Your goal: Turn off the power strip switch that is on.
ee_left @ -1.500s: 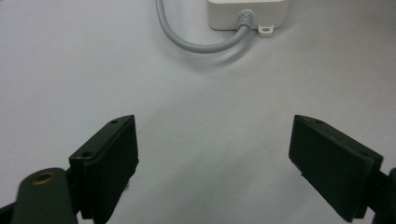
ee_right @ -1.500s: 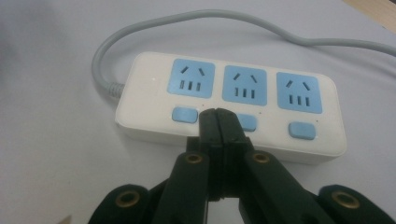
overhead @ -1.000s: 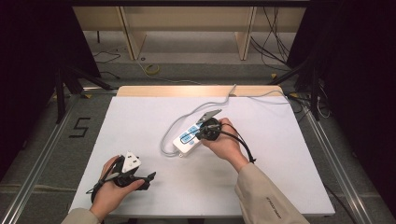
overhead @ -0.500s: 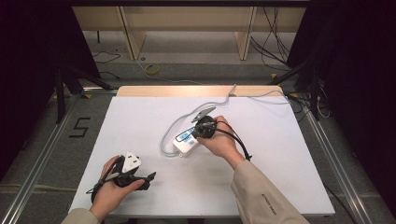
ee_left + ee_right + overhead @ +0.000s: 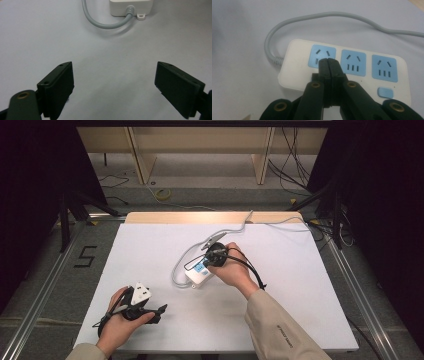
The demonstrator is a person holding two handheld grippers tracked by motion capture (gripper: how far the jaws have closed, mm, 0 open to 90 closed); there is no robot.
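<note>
White covers the table (image 5: pixel 300 285) in the high view, and on it, near the middle, lies a white power strip (image 5: pixel 200 274) with blue socket faces, its grey cord (image 5: pixel 181 262) looping off one end and running toward the far edge. The right gripper (image 5: pixel 214 257) sits over the strip, held in the person's right hand (image 5: pixel 235 270), with its grey plate tipped toward the far side and a black cable trailing back along the forearm. The left gripper (image 5: pixel 159 310) rests well apart from the strip, near the table's front left corner, in the left hand (image 5: pixel 120 320), its jaws pointing roughly toward the strip. In the left gripper view, the two black jaws stand wide apart with nothing between them, over bare white tabletop; farther off, the strip's end (image 5: pixel 131 7) shows with the cord (image 5: pixel 105 22) curving out of it and a small mounting tab beside the cord's root. In the right gripper view, the jaws are pressed flat together with nothing between them, and the joined tips (image 5: pixel 329 65) lie over the lower edge of the first blue socket (image 5: pixel 322 56), the one nearest the cord end. Two more blue sockets follow along the strip (image 5: pixel 352 77), and a blue switch (image 5: pixel 385 92) sits below the last one.
</note>
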